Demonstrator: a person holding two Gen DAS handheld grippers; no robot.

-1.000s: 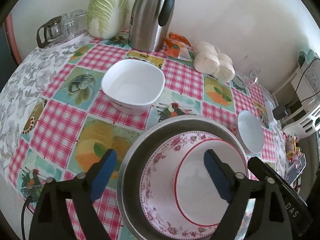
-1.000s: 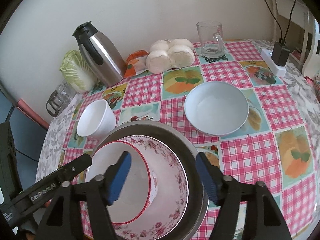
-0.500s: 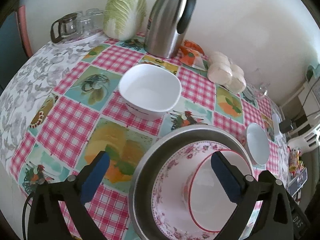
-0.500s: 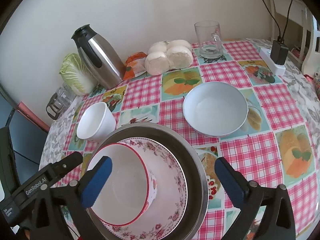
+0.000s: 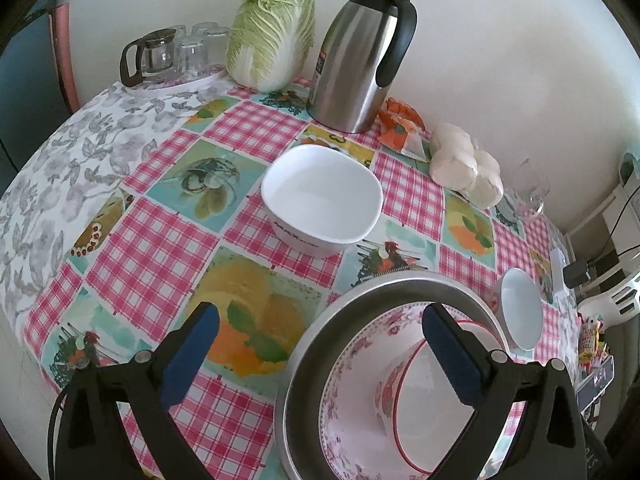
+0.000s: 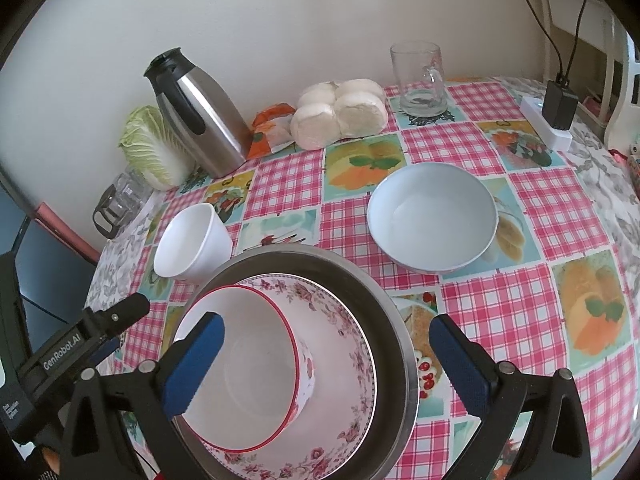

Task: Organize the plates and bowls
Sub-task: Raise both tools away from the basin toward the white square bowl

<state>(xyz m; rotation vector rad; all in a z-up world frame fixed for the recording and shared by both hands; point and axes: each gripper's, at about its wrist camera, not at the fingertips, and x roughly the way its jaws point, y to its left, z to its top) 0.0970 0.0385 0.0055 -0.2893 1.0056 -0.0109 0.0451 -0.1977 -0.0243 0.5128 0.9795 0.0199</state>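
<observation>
A steel bowl (image 6: 396, 320) sits at the near edge of the table and holds a pink floral bowl (image 6: 344, 344), which holds a red-rimmed white bowl (image 6: 248, 372). My right gripper (image 6: 326, 364) hangs open above this stack, nothing between its pads. My left gripper (image 5: 320, 356) is open too, straddling the steel bowl's (image 5: 312, 344) left rim without touching it. A squarish white bowl (image 5: 320, 200) stands alone further back, and a round pale-blue bowl (image 6: 432, 216) sits to the right.
Along the back wall stand a steel thermos jug (image 5: 360, 48), a napa cabbage (image 5: 272, 36), a glass pot with cups (image 5: 160, 56), bagged buns (image 6: 340, 114) and a glass mug (image 6: 420, 80). A power strip (image 6: 548, 120) lies at the right edge.
Both grippers opened wide, the right one leaving the red-rimmed bowl resting in the floral bowl. The left gripper's view swung so the nested bowls sit further right.
</observation>
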